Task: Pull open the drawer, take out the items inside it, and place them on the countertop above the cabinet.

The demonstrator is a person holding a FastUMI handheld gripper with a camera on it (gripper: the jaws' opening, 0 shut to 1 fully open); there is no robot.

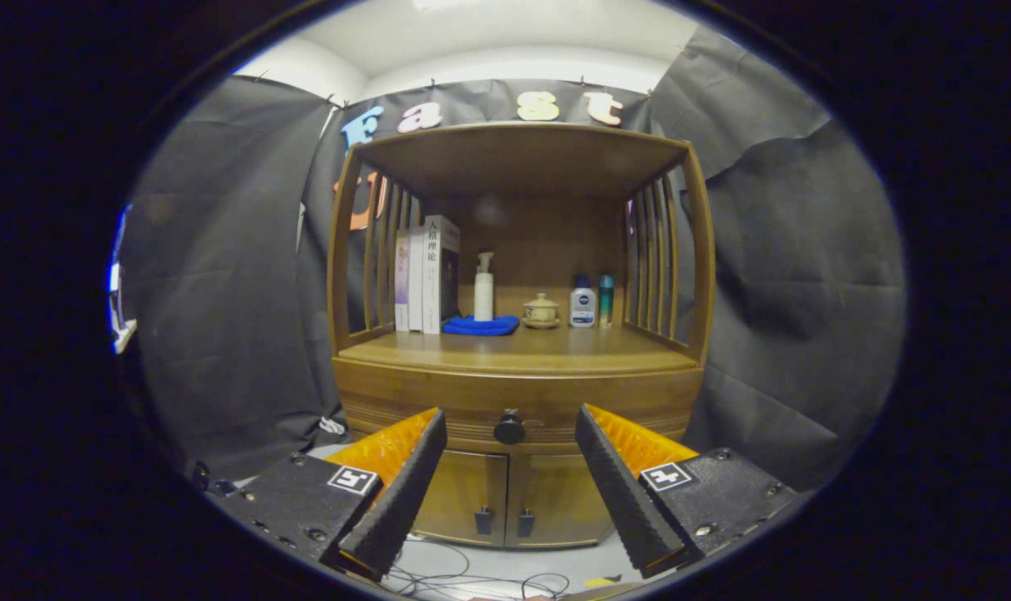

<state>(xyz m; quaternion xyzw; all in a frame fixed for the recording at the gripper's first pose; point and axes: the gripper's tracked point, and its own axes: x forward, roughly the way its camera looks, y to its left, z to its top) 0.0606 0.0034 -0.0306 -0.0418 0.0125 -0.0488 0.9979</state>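
Drawer knob (pixel 509 427) dark, round, centred on closed drawer front (pixel 438 407) — sits straight ahead of gripper (pixel 510 430), framed in gap between fingertips but beyond them, not touched. Drawer band runs sideways under countertop (pixel 518 351); pull direction likely straight back toward camera. Fingers spread wide, holding nothing. Approach looks near-centred on knob — judged: advance forward, then close on it. Above, on countertop rear: books (pixel 426 275), pump bottle (pixel 483 288) on blue cloth (pixel 480 325), lidded cup (pixel 541 310), two small bottles (pixel 593 302). Below drawer, two cabinet doors (pixel 509 499), closed.
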